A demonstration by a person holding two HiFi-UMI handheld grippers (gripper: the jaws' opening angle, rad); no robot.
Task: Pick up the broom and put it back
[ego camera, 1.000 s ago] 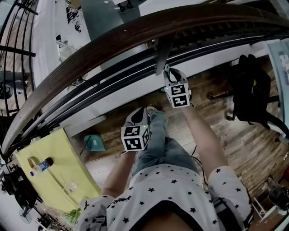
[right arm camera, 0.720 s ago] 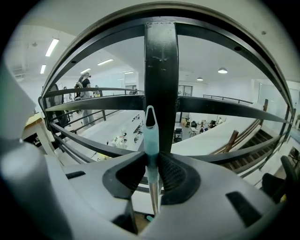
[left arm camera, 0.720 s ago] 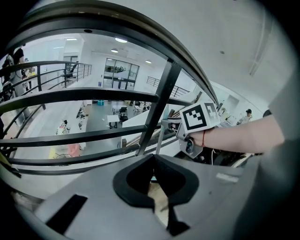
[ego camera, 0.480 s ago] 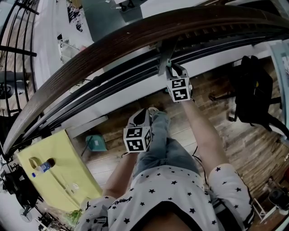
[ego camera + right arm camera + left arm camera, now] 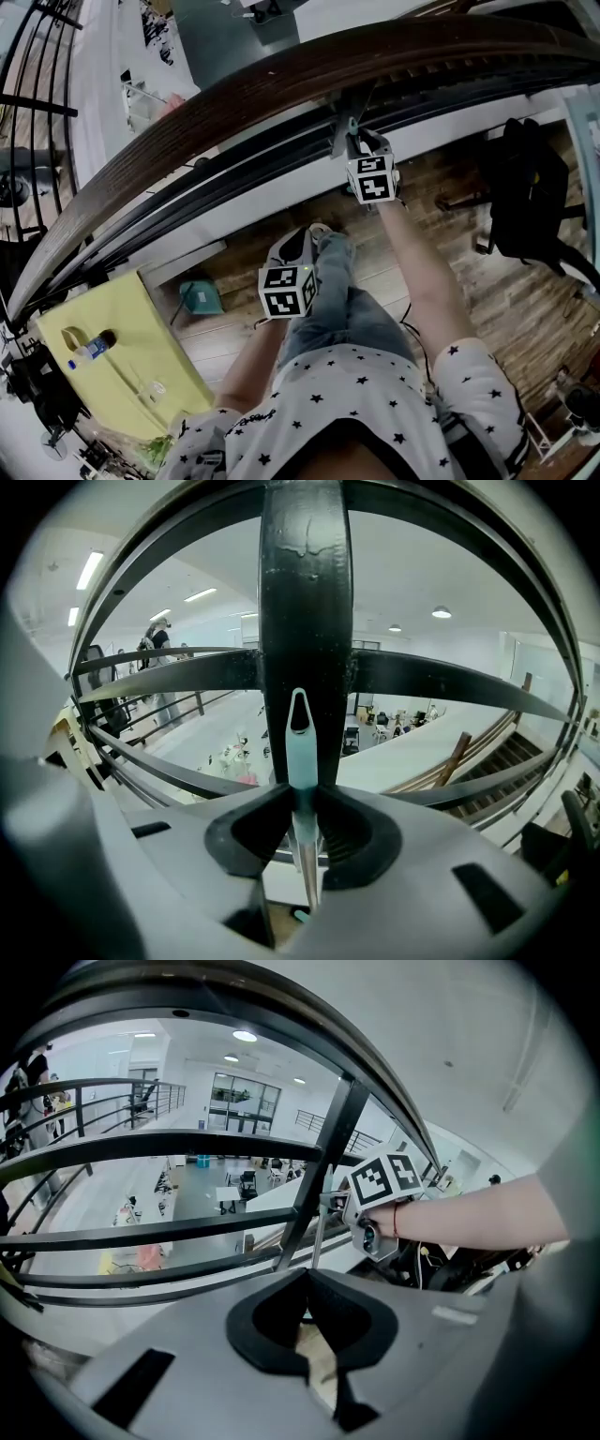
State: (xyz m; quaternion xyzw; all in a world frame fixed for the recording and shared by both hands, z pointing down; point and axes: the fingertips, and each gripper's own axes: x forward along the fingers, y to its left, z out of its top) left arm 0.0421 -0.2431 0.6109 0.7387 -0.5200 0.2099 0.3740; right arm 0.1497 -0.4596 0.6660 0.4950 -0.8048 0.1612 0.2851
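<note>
1. Wooden floorboards [image 5: 525, 309] and a curved dark handrail [image 5: 234, 103] frame a person standing at a balcony railing, seen from overhead.
2. At upper centre of the head view, the right claw [image 5: 302, 832] is clamped on the broom handle [image 5: 300, 747], just below its teal hanging end. That end stands upright in front of a black railing post [image 5: 305, 592]. Whether it touches the post cannot be told.
3. At mid-frame, the left claw [image 5: 307, 1321] has its pads together with nothing between them.
4. The pick-up looks done, with the broom in hand and at the railing.
5. What appears to remain is to rest the broom at the post and release it. The broom head is not clearly in view.
</note>
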